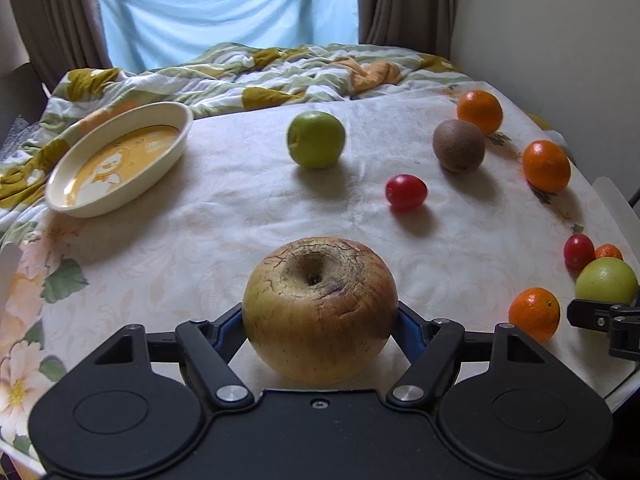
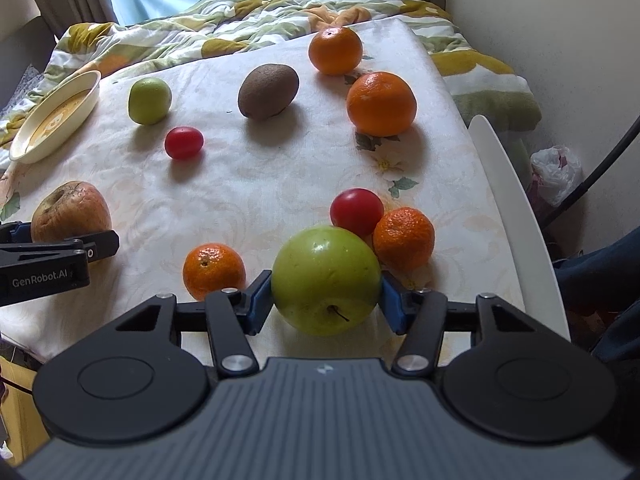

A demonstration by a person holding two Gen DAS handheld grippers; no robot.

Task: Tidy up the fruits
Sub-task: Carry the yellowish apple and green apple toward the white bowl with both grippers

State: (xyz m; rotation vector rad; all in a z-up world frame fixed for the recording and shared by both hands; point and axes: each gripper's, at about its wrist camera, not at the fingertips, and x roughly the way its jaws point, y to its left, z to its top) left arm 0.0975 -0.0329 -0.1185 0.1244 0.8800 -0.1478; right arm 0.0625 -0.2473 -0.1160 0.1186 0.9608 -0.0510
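Fruits scattered over a pale floral tablecloth [image 1: 240, 208] on a table. Wrinkled yellow-red apple [image 1: 320, 310] at the near left, pinched on both sides between the blue pads of the left gripper [image 1: 320, 322]. Large green apple [image 2: 326, 280] at the near right, pinched likewise by the right gripper [image 2: 326, 294]. Touching that green apple from behind: a red cherry tomato [image 2: 356, 210] and a small mandarin [image 2: 404, 238]. Another mandarin [image 2: 214, 270] just beside the right gripper's left finger. Farther back: a second cherry tomato [image 2: 184, 143], a smaller green apple [image 2: 149, 100], a brown kiwi [image 2: 268, 92], and two larger oranges [image 2: 381, 104] [image 2: 335, 50] along the right edge. Oval cream dish [image 1: 120, 160] with an orange inside at the far left, holding no fruit, tilted on a rumpled patterned quilt [image 1: 280, 72]. Blue curtain [image 1: 228, 8] behind.
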